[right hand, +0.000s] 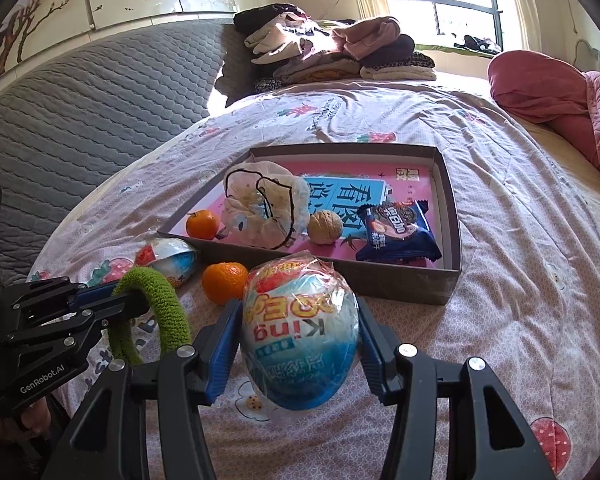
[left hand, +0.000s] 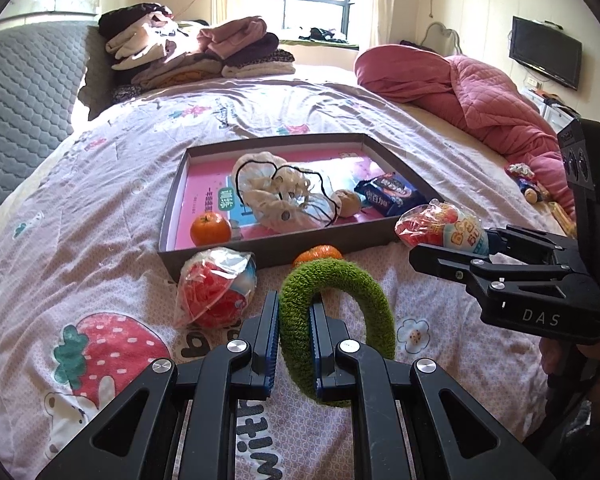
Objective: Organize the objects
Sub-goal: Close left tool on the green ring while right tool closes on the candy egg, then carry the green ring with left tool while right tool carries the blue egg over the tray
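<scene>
Left gripper [left hand: 294, 344] clamps the green ring [left hand: 336, 320], right gripper [right hand: 298, 344] grips the egg [right hand: 300, 328]; both should clear the box [right hand: 400, 280] wall before releasing.

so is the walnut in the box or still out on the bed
In the box. The walnut lies on the pink book lining the grey box, between the plastic bag and the blue biscuit packet.

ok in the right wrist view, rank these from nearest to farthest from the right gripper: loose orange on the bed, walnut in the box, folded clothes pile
From the right gripper, shut on the wrapped toy egg:
1. Loose orange, on the bedsheet just ahead and left, outside the box.
2. Walnut, inside the box, near its front wall.
3. Folded clothes pile, far end of the bed by the window.
</scene>
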A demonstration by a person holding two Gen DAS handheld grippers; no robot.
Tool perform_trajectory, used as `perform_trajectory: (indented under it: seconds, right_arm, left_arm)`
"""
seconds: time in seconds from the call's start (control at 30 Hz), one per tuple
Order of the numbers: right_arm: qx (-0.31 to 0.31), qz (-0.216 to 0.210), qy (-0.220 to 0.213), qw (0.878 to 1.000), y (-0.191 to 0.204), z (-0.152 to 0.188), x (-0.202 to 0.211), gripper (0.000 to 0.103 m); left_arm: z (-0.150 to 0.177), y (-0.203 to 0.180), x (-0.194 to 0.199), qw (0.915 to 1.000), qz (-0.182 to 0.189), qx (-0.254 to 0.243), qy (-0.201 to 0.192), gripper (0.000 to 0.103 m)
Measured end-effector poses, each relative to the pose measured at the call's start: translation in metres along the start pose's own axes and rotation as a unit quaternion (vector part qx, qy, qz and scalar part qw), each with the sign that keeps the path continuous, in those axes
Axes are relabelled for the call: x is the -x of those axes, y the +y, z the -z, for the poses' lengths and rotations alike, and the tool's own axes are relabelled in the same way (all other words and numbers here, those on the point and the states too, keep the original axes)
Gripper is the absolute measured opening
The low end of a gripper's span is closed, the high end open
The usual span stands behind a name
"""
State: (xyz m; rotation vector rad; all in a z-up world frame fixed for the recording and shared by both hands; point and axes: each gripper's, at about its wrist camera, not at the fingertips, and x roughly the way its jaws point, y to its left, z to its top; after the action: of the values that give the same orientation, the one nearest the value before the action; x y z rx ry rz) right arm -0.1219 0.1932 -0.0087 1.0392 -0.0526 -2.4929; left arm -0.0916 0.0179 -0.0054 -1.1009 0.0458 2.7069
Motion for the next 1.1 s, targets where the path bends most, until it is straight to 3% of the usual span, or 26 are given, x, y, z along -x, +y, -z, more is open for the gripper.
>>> perform_trajectory:
  seconds: [0.63,1.1]
  right_arm:
    - [0.008,-0.005,-0.039,0.999,0.015,-0.019,0.024,0.054]
    - [0.025,0.005,-0.071,0.997,0.017,-0.052,0.029,0.054]
  left_arm:
    - [-0.027,-0.005,0.018,0.9995,-0.010,-0.008,-0.029,0.013]
    - [-0.057,0.017,0.013,0.9984,-0.035,-0.008,-0.045,0.013]
